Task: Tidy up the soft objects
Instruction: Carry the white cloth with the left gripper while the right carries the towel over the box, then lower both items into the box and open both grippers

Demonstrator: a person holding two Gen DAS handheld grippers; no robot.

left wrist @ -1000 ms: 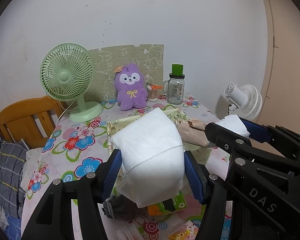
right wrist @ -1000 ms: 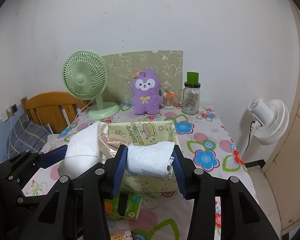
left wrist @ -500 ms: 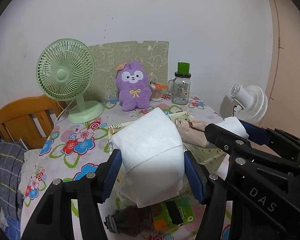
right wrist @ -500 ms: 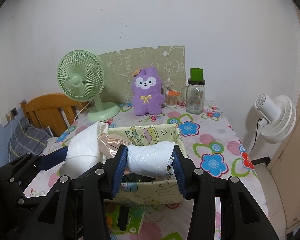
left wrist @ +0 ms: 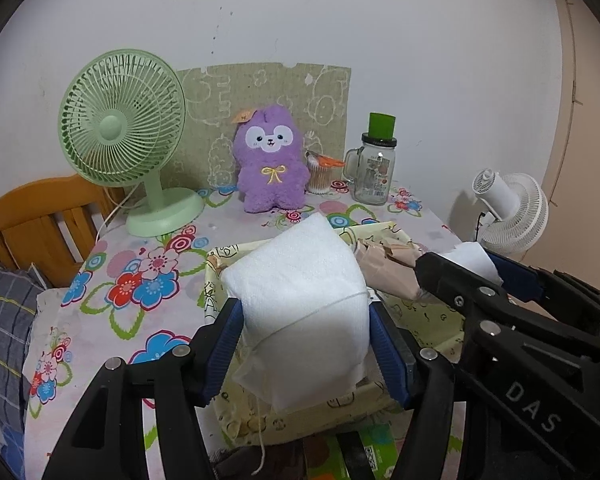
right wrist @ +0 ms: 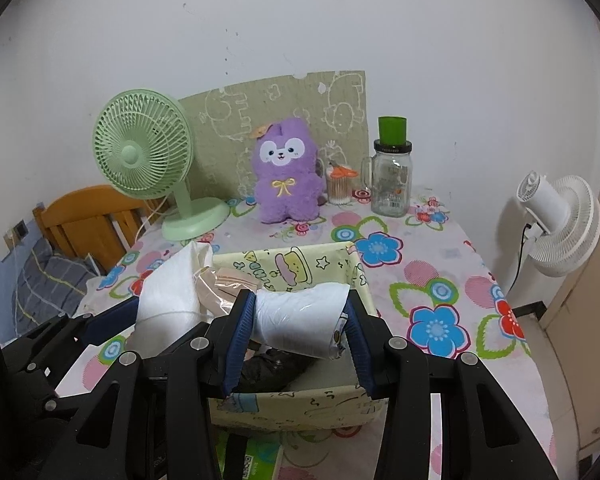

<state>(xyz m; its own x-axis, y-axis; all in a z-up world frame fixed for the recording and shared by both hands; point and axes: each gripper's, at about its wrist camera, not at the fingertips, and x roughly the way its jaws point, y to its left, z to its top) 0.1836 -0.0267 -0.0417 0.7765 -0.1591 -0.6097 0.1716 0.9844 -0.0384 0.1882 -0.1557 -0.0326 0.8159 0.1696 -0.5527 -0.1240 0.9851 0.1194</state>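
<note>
A bulky white soft pack (left wrist: 300,280) sits between the blue pads of my left gripper (left wrist: 303,314), whose jaws are opening while the pads still touch its sides. It hangs over the near left corner of a yellow cartoon-print fabric box (right wrist: 300,266). My right gripper (right wrist: 300,304) is shut on a white plastic-wrapped roll (right wrist: 300,322) just above the box's inside. A beige packet (right wrist: 216,284) and a dark bundle (right wrist: 276,368) lie in the box. A purple plush toy (right wrist: 286,172) stands at the back of the table.
On the floral tablecloth (right wrist: 432,280) stand a green desk fan (left wrist: 120,132), a glass jar with a green lid (right wrist: 392,176) and a cotton-swab cup (right wrist: 340,186). A green carton (right wrist: 252,460) lies by the box's near wall. A wooden chair (left wrist: 32,224) is at left, a white floor fan (right wrist: 560,220) at right.
Both grippers have moved forward and a little down with their loads, coming over the yellow box. The green carton and dark item below have slid toward the bottom edge.
</note>
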